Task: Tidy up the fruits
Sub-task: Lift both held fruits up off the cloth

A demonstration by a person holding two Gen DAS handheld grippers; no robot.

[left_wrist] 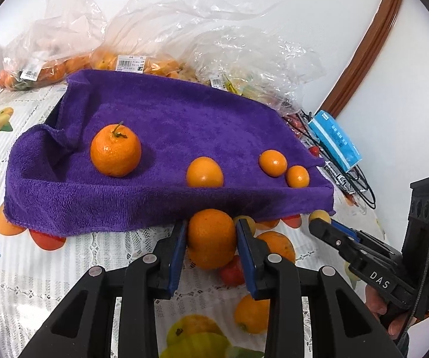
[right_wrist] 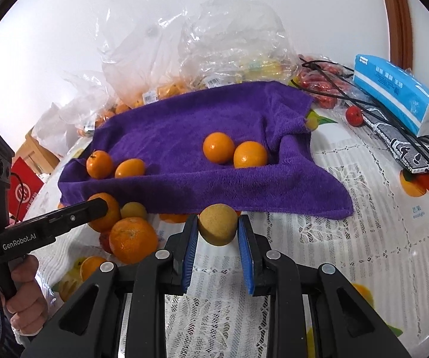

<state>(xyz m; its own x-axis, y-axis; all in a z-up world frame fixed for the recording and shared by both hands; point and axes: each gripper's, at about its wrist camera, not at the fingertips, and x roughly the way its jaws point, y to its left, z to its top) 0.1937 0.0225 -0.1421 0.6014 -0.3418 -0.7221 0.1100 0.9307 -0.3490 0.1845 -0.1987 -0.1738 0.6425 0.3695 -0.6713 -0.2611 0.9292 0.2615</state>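
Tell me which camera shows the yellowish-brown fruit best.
The right wrist view: the yellowish-brown fruit sits centred, close, clamped by the right gripper. The left wrist view shows only a small part of it at that gripper's tip.
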